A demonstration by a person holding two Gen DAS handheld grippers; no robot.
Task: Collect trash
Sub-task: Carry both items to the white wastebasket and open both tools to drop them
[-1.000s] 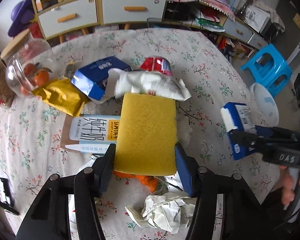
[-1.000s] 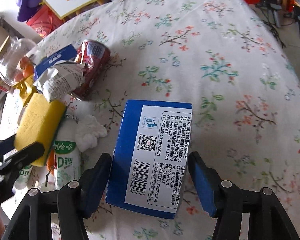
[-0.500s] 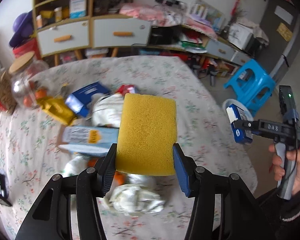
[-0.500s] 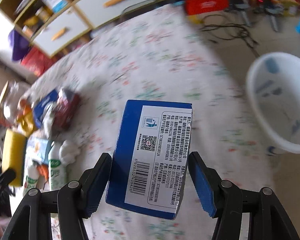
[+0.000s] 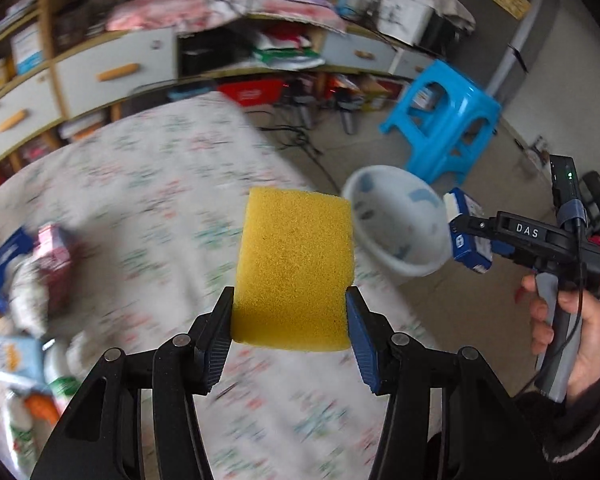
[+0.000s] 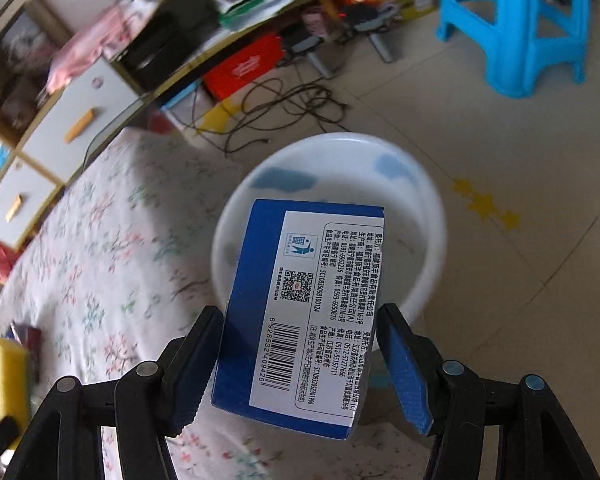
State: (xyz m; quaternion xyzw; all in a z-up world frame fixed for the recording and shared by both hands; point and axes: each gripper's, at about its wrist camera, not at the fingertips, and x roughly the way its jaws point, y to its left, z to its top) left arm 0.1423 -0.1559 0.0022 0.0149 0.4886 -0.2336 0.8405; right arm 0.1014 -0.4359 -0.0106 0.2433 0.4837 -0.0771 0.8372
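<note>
Left jaws: my left gripper (image 5: 290,316) is pinching one yellow sponge (image 5: 295,268) by its near end, above the desk (image 5: 172,184).
Right jaws: my right gripper (image 6: 300,354) is clamping one blue carton (image 6: 300,308) over the white bin (image 6: 428,216).
Handling: I am judging the sponge soft and light, the carton light and crushable; side grips are suiting both.
Count: one sponge, one carton, one bin.
</note>
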